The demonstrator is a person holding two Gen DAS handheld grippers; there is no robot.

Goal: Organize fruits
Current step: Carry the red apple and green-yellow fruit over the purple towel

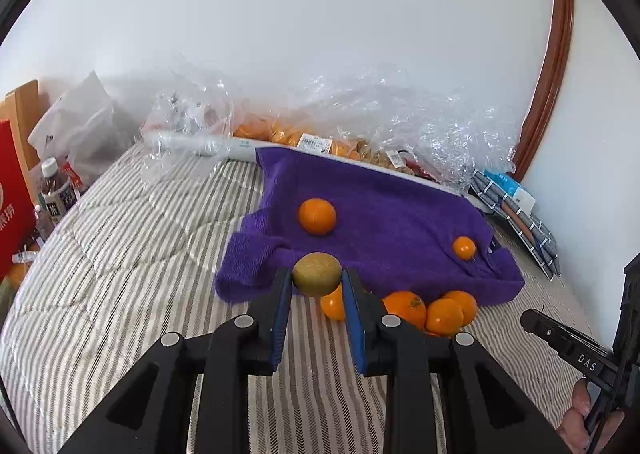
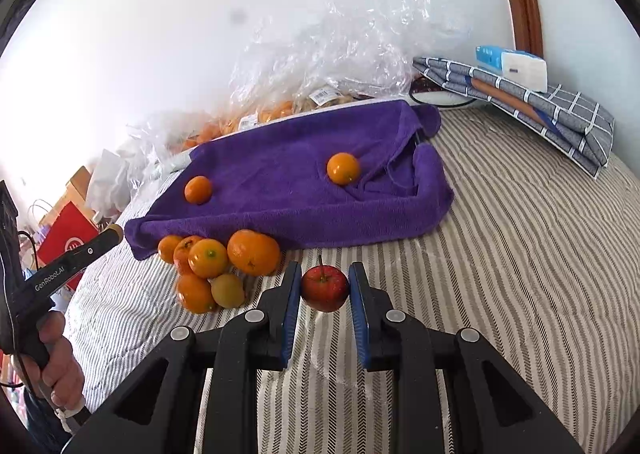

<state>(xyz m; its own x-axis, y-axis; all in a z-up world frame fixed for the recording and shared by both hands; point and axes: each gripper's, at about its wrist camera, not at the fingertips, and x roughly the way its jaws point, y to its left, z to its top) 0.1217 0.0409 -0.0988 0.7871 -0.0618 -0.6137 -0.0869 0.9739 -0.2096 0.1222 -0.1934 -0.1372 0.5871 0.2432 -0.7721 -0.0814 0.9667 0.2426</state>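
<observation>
Left gripper (image 1: 317, 286) pinching a round green-brown kiwi (image 1: 317, 274), right gripper (image 2: 325, 288) clamping a small red apple (image 2: 325, 288); each should be lowered gently onto the purple terry towel (image 2: 280, 182)

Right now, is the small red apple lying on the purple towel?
No, the small red apple is held in the right claw, off the purple towel.

Labels on the bagged fruit (image 1: 316, 142) are too small to read.

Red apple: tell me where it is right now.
In the right wrist view, the red apple sits clamped in the right hand-held gripper, above the striped bedcover, right of the orange pile.
</observation>
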